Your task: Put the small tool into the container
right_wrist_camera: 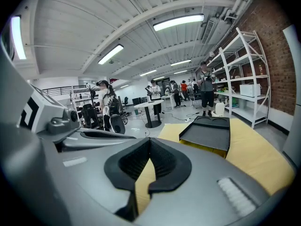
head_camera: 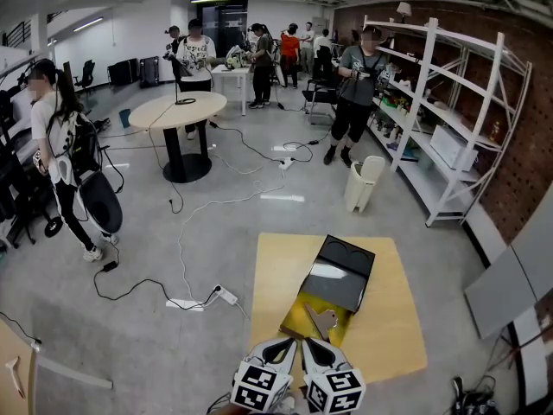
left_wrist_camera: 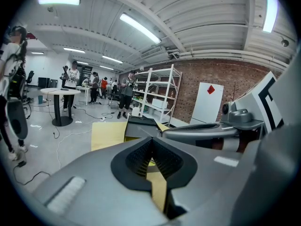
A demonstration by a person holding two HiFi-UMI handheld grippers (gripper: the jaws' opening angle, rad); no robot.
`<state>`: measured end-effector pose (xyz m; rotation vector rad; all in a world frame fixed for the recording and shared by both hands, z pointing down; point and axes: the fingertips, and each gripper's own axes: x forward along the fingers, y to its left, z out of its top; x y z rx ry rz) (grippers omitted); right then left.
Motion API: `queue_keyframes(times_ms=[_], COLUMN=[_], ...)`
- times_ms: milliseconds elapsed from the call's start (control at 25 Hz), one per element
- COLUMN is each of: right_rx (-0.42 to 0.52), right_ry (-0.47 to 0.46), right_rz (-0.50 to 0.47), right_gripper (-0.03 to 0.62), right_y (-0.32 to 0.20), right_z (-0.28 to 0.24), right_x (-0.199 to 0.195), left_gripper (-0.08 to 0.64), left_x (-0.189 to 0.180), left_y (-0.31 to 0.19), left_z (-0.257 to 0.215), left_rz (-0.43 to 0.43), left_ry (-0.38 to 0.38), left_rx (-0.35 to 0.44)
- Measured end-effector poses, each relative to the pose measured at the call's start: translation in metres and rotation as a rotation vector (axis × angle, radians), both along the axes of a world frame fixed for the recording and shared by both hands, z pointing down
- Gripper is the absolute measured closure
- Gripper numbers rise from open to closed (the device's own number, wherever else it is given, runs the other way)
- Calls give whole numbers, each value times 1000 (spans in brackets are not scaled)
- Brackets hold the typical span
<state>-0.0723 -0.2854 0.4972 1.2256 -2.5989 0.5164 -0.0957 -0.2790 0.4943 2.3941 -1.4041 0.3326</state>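
hovering near the container (head_camera: 295, 320), the left tongs (head_camera: 283, 346) and right tongs (head_camera: 313, 346) are both closed, empty.

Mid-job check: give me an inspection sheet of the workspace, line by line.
Surface: yellow tabletop, carrying only the job's things.
Job's things: black tray lying open; grey tool on the yellow box at its near end.
Clutter: nothing seen on the tabletop.
Grippers: left gripper and right gripper both shut, nothing held, short of the tool.
Cables: white power strip and loose cables on the floor, left of the tabletop.
Surroundings: round table, white shelving, people standing.
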Motion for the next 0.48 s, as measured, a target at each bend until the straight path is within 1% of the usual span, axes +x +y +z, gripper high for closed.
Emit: queue_keyframes(times_ms=[120, 280, 480], right_rx=[-3, -6, 3], right_ry=[-3, -2, -5], right_rz=[-7, -9, -7], right_gripper=[586, 586, 586], right_y=[-7, -18, -44], right_z=[2, -12, -19], right_x=[2, 8, 8], left_gripper=[548, 548, 548], left_x=[1, 7, 5], left_y=[-8, -20, -46], left_z=[-1, -12, -19], left_rz=[-7, -11, -18], left_ry=[-4, -4, -6], left_rx=[-3, 0, 12])
